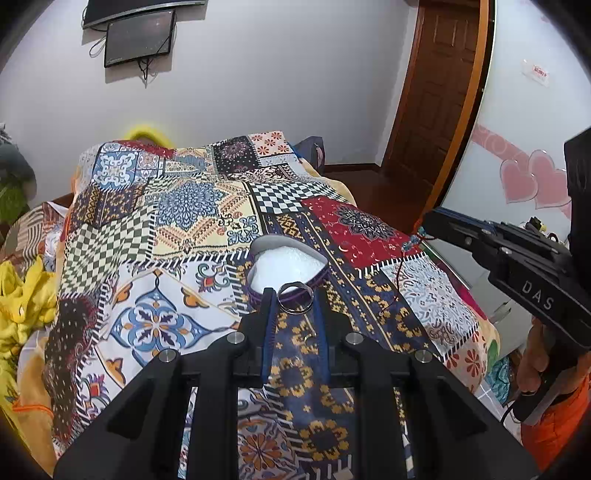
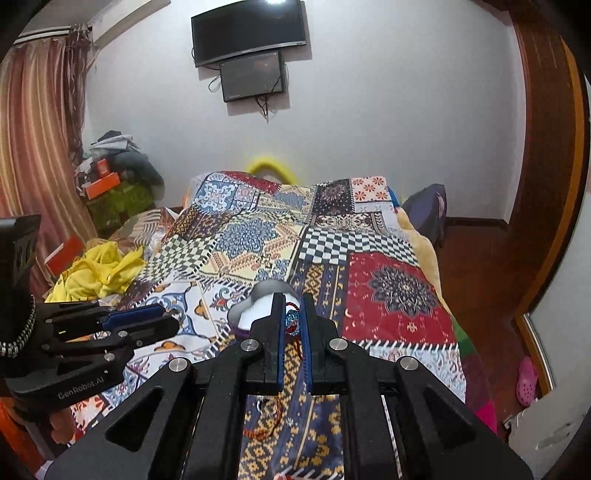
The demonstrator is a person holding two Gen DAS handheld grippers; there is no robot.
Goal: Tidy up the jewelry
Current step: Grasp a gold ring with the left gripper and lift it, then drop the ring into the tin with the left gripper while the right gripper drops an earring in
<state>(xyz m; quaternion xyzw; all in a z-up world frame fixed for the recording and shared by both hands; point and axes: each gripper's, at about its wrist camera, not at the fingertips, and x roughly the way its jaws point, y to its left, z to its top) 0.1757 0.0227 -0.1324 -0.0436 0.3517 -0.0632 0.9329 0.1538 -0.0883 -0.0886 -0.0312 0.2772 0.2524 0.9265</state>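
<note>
A heart-shaped jewelry box (image 1: 286, 264) with white lining lies open on the patterned bedspread (image 1: 184, 206). My left gripper (image 1: 295, 299) is shut on a silver ring (image 1: 295, 297) and holds it at the box's near rim. My right gripper (image 2: 291, 319) is shut on a red cord bracelet with a blue bead (image 2: 291, 321); the cord hangs down below the fingers. The bracelet also shows in the left wrist view (image 1: 412, 243) to the right of the box. In the right wrist view the box (image 2: 258, 302) sits just beyond the fingertips.
A yellow cloth (image 2: 99, 273) lies at the bed's left side. A wooden door (image 1: 439, 92) stands at the right. Two screens (image 2: 251, 33) hang on the far wall. A pink shoe (image 2: 526, 376) lies on the floor at right.
</note>
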